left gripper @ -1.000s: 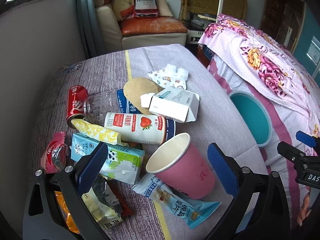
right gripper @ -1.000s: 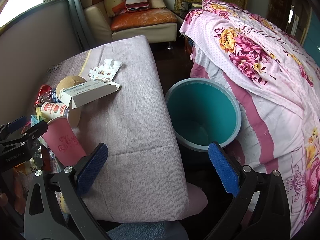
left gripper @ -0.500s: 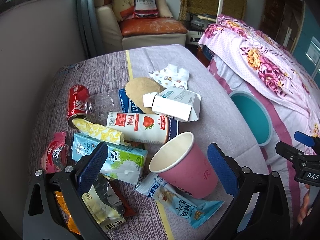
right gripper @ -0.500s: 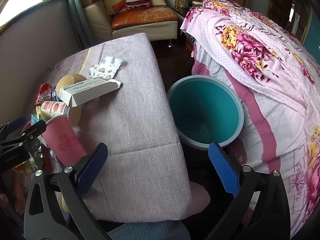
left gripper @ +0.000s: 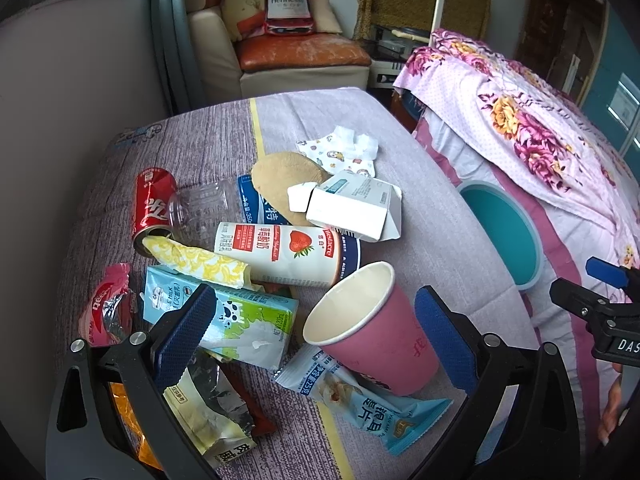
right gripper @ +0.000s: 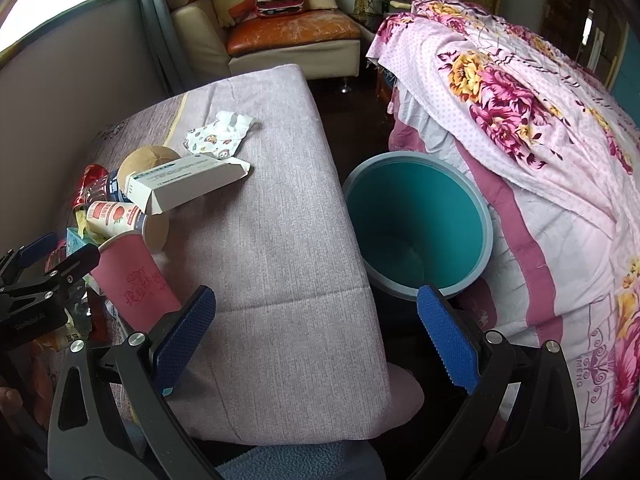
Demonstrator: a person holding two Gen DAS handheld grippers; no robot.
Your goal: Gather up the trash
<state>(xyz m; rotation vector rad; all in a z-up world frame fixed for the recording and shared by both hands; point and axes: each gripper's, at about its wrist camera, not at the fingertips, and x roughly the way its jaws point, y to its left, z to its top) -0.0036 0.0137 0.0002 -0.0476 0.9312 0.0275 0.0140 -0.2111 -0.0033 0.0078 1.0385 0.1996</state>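
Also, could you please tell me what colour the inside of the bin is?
Teal inside the bin, with a grey-blue rim; best seen in the right wrist view.

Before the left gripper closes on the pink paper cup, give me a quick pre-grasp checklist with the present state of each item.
1. Left gripper open wide enough for the pink paper cup: ok, both pads stand apart.
2. Cup between the pads: ok, though it sits nearer the right pad.
3. Cup empty: ok as far as its inside shows; the bottom is hidden.
4. Nothing lying on the cup: ok; it rests on the blue snack wrapper, which may drag along.
5. Teal bin open and unobstructed: ok, beside the table edge.
6. Right gripper clear of the path: ok, open and holding nothing.
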